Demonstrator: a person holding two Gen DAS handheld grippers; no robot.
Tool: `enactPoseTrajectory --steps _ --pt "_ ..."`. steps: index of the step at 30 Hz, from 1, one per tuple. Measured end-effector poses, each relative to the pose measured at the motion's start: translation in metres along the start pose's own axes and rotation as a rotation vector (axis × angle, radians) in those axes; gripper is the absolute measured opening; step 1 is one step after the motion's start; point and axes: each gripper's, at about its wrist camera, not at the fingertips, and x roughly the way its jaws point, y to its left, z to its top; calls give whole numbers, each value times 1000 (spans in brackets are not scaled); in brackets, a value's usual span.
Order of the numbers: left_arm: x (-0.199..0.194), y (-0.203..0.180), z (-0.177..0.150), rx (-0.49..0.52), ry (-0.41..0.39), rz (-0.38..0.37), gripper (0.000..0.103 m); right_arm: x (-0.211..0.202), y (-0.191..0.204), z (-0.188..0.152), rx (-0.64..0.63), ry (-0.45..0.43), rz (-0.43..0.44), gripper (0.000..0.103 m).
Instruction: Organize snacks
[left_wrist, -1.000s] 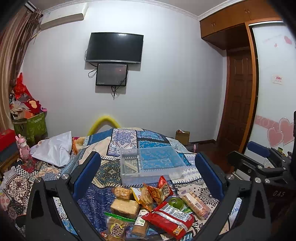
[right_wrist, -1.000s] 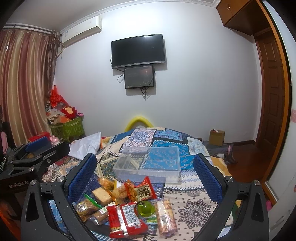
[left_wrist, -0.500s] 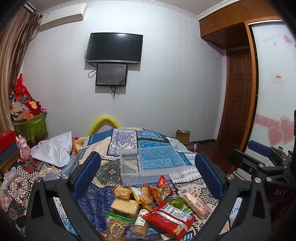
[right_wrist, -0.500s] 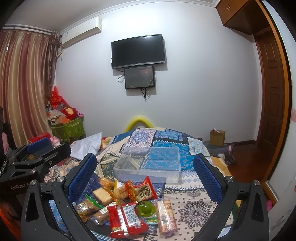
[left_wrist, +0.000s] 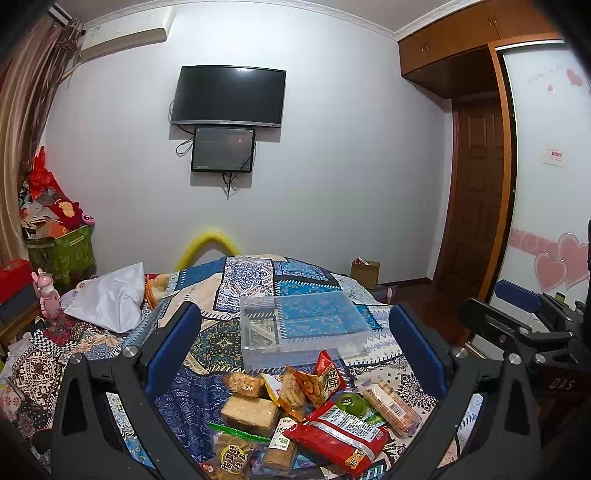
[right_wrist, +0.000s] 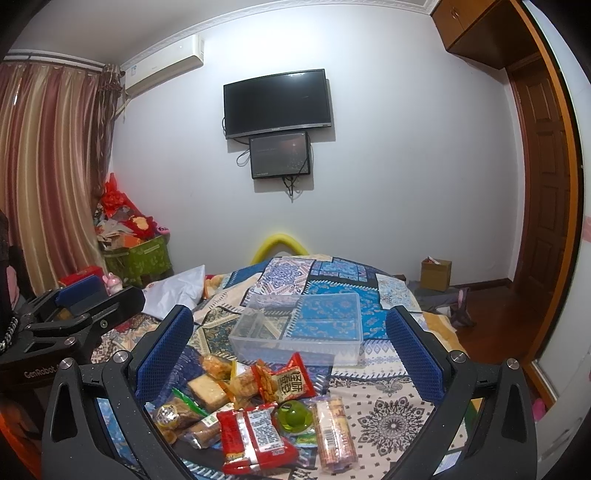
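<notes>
A pile of wrapped snacks lies on the patterned bedspread: a long red packet (left_wrist: 338, 439) (right_wrist: 255, 435), a small red bag (left_wrist: 321, 380) (right_wrist: 286, 380), a green jelly cup (left_wrist: 351, 404) (right_wrist: 293, 415), a clear biscuit roll (left_wrist: 391, 404) (right_wrist: 334, 428) and brown cake bars (left_wrist: 249, 410) (right_wrist: 207, 391). Behind them stands an empty clear plastic box (left_wrist: 301, 332) (right_wrist: 299, 326). My left gripper (left_wrist: 295, 350) is open above the pile. My right gripper (right_wrist: 288, 350) is open above it too. Each shows in the other's view, the right (left_wrist: 517, 325) and the left (right_wrist: 74, 310).
A white pillow (left_wrist: 110, 299) lies at the bed's left. A green bin of red things (right_wrist: 138, 254) stands by the curtain. A cardboard box (right_wrist: 436, 273) sits on the floor by the wooden door (left_wrist: 472, 206). A TV (right_wrist: 277, 101) hangs on the far wall.
</notes>
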Motion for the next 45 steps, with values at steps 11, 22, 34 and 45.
enactPoseTrajectory --steps 11,22,34,45 --pt "-1 -2 0 5 -4 3 103 0 0 1 4 -1 5 103" --pt "1 -2 0 11 1 14 103 3 -3 -1 2 8 5 103" --pt "34 19 -24 -5 115 26 103 31 -22 -20 16 138 -3 103" --pt "81 58 -79 -8 377 81 81 59 -50 -54 51 328 -8 103"
